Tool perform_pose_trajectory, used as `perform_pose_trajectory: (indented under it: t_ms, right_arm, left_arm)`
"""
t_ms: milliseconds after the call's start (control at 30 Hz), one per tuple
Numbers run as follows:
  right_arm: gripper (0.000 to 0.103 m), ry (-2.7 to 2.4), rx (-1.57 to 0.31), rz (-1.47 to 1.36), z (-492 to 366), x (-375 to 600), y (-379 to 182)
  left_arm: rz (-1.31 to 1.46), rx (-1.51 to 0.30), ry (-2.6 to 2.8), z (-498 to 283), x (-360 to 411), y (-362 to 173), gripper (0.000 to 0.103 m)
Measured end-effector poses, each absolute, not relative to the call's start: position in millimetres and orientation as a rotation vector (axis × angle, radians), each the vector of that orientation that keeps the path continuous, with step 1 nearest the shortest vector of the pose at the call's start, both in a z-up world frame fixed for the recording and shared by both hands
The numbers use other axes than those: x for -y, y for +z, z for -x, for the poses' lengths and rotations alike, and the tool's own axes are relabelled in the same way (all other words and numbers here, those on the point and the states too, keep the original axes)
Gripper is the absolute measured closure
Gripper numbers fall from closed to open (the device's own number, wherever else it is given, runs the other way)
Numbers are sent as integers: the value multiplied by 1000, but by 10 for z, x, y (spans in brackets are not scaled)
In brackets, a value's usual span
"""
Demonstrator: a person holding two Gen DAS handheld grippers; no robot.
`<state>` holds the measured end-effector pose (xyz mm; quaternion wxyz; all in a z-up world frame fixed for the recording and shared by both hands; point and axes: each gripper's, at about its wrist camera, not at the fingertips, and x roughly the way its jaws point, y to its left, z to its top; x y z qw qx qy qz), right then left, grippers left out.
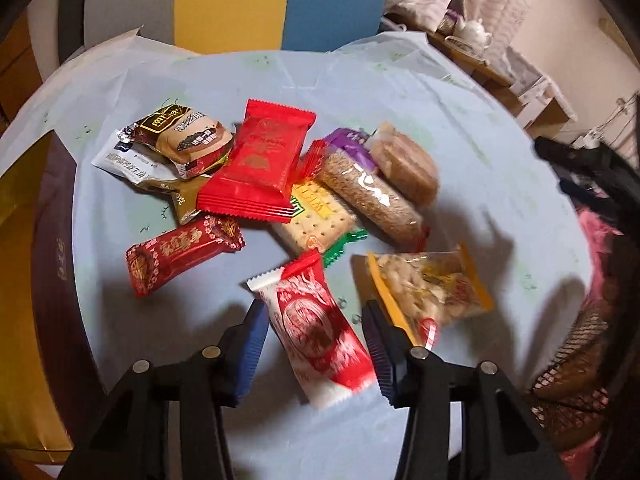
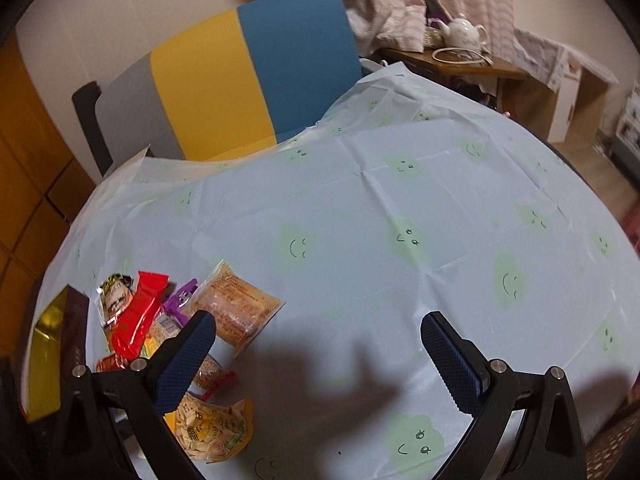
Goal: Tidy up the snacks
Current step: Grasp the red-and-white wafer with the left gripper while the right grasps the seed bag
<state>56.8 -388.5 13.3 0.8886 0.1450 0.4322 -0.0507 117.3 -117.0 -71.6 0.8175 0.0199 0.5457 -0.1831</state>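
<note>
A heap of snack packets lies on a light blue tablecloth (image 1: 460,152). My left gripper (image 1: 316,348) is open, its blue pads either side of a red-and-white packet (image 1: 320,328) without squeezing it. A yellow seed bag (image 1: 428,288) lies just right of it. Behind are a dark red bar (image 1: 180,256), a big red packet (image 1: 256,164), a cracker pack (image 1: 316,220), a clear grain bar (image 1: 372,196) and a brown cake packet (image 1: 188,136). My right gripper (image 2: 318,360) is open and empty over bare cloth, with the heap (image 2: 160,332) at its left.
A box with a gold inside (image 1: 24,280) stands at the table's left edge, also in the right wrist view (image 2: 48,352). A grey, yellow and blue chair back (image 2: 224,84) stands behind the table. A teapot (image 2: 464,32) sits on a side shelf. A basket (image 1: 572,372) is at right.
</note>
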Motion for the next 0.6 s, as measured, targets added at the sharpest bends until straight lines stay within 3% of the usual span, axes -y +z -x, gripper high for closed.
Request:
perform_pose_trajectory:
  t_ms: [167, 333, 600]
  right_arm:
    - [0, -62, -913, -274, -611, 3794, 114]
    - [0, -1, -945, -239, -633, 3669, 78]
    - [0, 128, -1050, -139, -735, 3364, -83]
  left_arm:
    - [-83, -1178, -366, -1234, 1244, -947, 54]
    - [-138, -1124, -396, -1076, 1180, -948, 63]
    - [-165, -1083, -379, -786, 708, -945, 64]
